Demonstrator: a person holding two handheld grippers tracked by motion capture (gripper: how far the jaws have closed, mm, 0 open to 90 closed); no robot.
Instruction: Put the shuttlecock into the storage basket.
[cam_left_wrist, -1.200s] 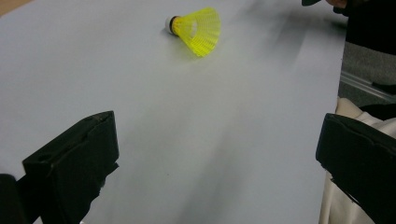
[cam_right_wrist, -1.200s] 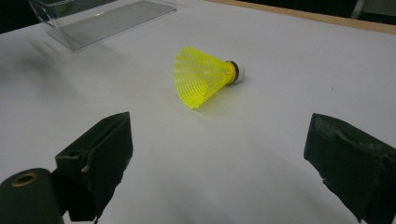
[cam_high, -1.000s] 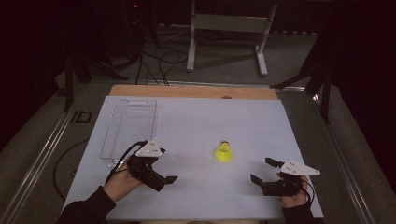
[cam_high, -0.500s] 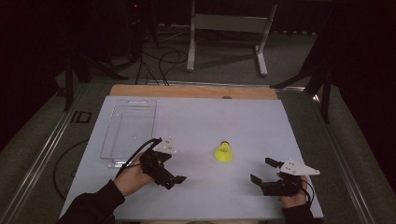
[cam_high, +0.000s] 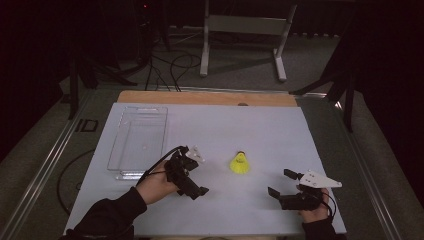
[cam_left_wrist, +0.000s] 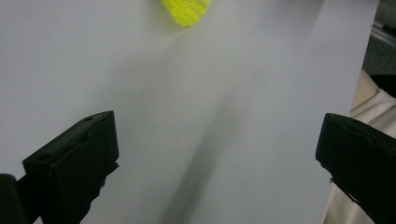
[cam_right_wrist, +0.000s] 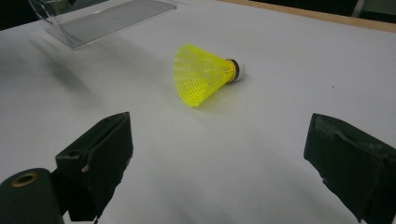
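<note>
A yellow mesh shuttlecock (cam_high: 239, 163) with a white cork lies on its side on the white table mat (cam_high: 225, 120). My left gripper (cam_high: 194, 177) stands open to the left of it, a short gap away, with nothing between its jaws. In the left gripper view the shuttlecock's skirt (cam_left_wrist: 186, 9) shows at the top edge, beyond the wide-apart jaws of the left gripper (cam_left_wrist: 217, 140). My right gripper (cam_high: 280, 183) rests open near the front right of the mat. In the right gripper view the shuttlecock (cam_right_wrist: 205, 74) lies ahead of the right gripper (cam_right_wrist: 219, 144), its cork pointing right.
A clear plastic container (cam_high: 139, 140) stands on the mat's left side, also seen as the clear container (cam_right_wrist: 102, 18) in the right gripper view. A wooden strip (cam_high: 205, 97) runs along the mat's far edge. Metal stand legs and cables lie on the floor beyond.
My left gripper has moved to the right across the mat, closer to the shuttlecock. The right gripper and the shuttlecock have stayed still.
</note>
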